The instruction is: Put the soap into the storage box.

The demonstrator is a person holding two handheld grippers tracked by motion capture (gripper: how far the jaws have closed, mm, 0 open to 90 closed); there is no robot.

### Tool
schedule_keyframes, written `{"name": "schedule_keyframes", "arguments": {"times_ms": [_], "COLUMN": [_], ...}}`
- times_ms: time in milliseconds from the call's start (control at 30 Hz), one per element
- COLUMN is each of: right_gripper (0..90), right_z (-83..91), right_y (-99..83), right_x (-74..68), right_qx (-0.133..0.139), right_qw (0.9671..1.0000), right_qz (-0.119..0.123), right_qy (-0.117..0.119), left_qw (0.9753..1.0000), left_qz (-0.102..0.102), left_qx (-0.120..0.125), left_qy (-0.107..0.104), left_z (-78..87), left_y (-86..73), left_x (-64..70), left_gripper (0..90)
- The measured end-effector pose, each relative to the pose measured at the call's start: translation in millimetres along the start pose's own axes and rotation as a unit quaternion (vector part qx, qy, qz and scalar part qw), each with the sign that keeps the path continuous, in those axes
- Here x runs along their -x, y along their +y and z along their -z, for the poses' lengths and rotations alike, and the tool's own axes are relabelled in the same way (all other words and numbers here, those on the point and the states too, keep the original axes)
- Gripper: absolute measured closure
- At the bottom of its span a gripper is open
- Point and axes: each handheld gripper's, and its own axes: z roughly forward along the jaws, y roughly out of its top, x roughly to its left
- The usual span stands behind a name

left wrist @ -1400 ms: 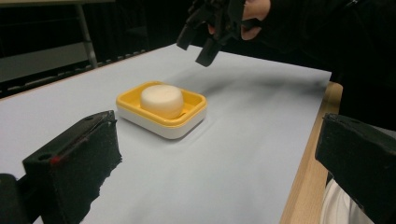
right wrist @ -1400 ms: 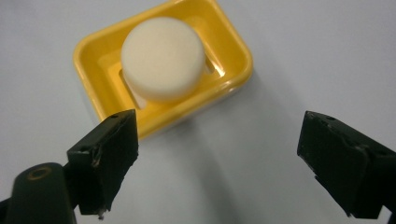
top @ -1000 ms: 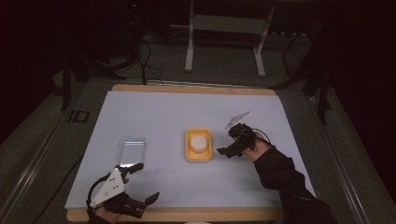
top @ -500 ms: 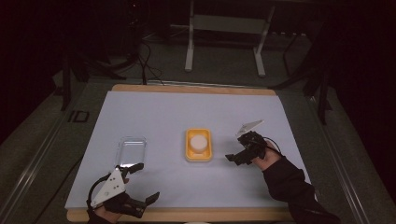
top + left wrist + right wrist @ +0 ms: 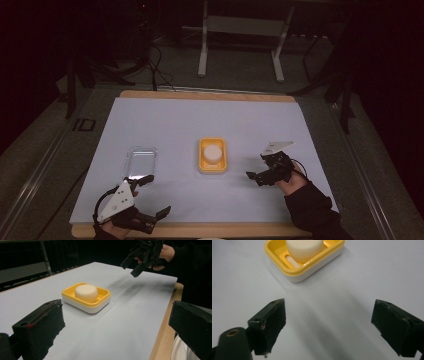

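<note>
A yellow soap dish point(image 5: 202, 162) sits mid-table with a round white soap point(image 5: 212, 151) in it. My right gripper point(image 5: 257, 168) is open just right of the dish, clear of it, with nothing between its jaws. In the right gripper view the gripper point(image 5: 329, 322) points at the dish point(image 5: 317, 263) and soap point(image 5: 304, 248) a short way ahead. My left gripper point(image 5: 154, 196) is open near the front left edge, holding nothing. In the left gripper view it point(image 5: 116, 325) faces the dish point(image 5: 100, 305), the soap point(image 5: 86, 292) and the right gripper point(image 5: 142, 255) beyond.
A clear plastic lid point(image 5: 140, 161) lies flat on the white table cover point(image 5: 200, 115), left of the dish and just beyond my left gripper. The wooden table edge point(image 5: 225, 231) runs along the front. A metal stand point(image 5: 240, 45) is on the floor behind the table.
My right gripper has drawn back from beside the dish toward the near edge and slightly right, still open. The left gripper, dish and lid have not moved.
</note>
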Motion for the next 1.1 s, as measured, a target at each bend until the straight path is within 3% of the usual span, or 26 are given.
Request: {"name": "schedule_keyframes", "arguments": {"times_ms": [267, 433, 1100], "right_gripper": [12.4, 12.5, 12.4], "right_z": [5.2, 16.6, 31.3], "right_y": [-16.1, -29.5, -50.0], "right_x": [2.1, 4.2, -10.3], "right_qx": [0.031, 0.06, 0.051], "right_qw": [0.9992, 0.9975, 0.997], "right_qz": [0.0, -0.03, -0.015], "right_qy": [-0.025, -0.024, -0.056], "left_qw": [1.0, 1.0, 1.0], "left_qz": [-0.003, -0.003, -0.005], "left_qx": [-0.002, -0.001, -0.004], "left_qy": [-0.001, -0.002, -0.004], "left_z": [0.4, 0.5, 0.4], "left_y": [0.3, 0.4, 0.6], "left_x": [1.0, 1.2, 3.0], "left_gripper": [0.1, 0.1, 0.1]}}
